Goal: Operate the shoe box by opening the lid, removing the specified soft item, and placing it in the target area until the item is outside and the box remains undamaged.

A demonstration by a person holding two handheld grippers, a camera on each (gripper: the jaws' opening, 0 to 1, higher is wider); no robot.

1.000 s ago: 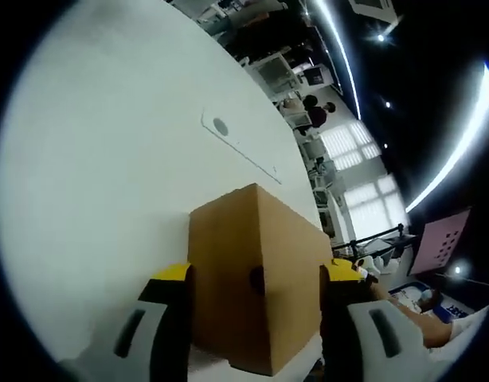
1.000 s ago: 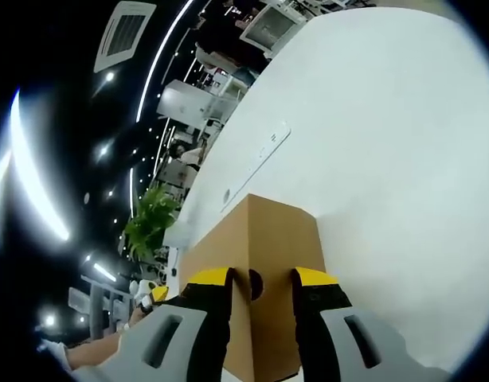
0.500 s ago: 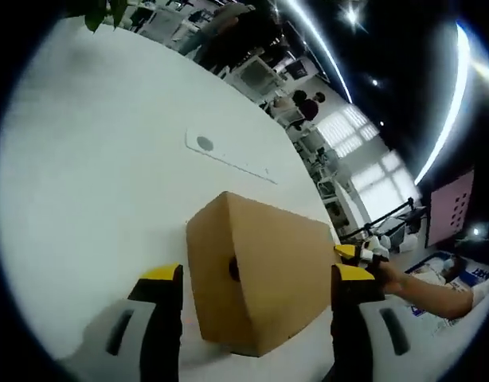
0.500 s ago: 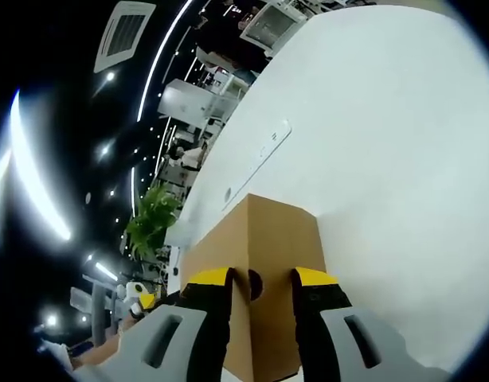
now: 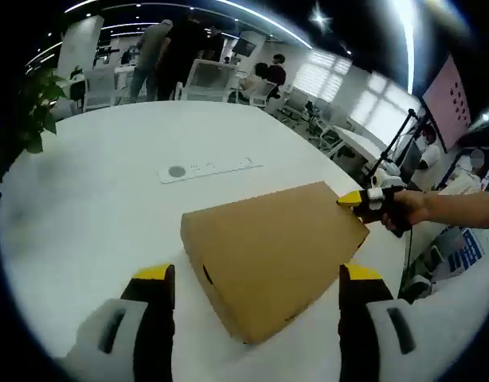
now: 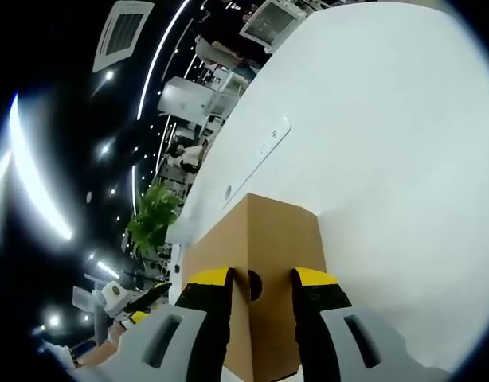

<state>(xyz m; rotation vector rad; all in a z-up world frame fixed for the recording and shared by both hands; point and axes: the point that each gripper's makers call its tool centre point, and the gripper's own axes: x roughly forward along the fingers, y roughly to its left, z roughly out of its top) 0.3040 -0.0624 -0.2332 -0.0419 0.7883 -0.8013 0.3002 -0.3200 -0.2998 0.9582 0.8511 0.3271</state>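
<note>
A closed brown cardboard shoe box (image 5: 268, 247) lies on the white table (image 5: 93, 199). My left gripper (image 5: 256, 278) is open wide, and the box's near end with a finger hole sits just ahead of its yellow-tipped jaws, apart from both. At the box's far right corner, a hand holds my right gripper (image 5: 364, 200) against the lid edge. In the right gripper view, the box end (image 6: 268, 255) and its finger hole stand between the narrowly set jaws of my right gripper (image 6: 259, 280), which hold it. The soft item is hidden inside.
A flat white socket strip (image 5: 205, 169) (image 6: 256, 155) lies on the table beyond the box. A potted plant (image 5: 37, 103) (image 6: 153, 219) stands at the table's edge. Chairs, desks and people fill the background (image 5: 181, 56). A pink board (image 5: 447, 87) stands at the right.
The left gripper view has rolled level and drawn back, so the box's lid top now shows. The right gripper has stayed at the box end.
</note>
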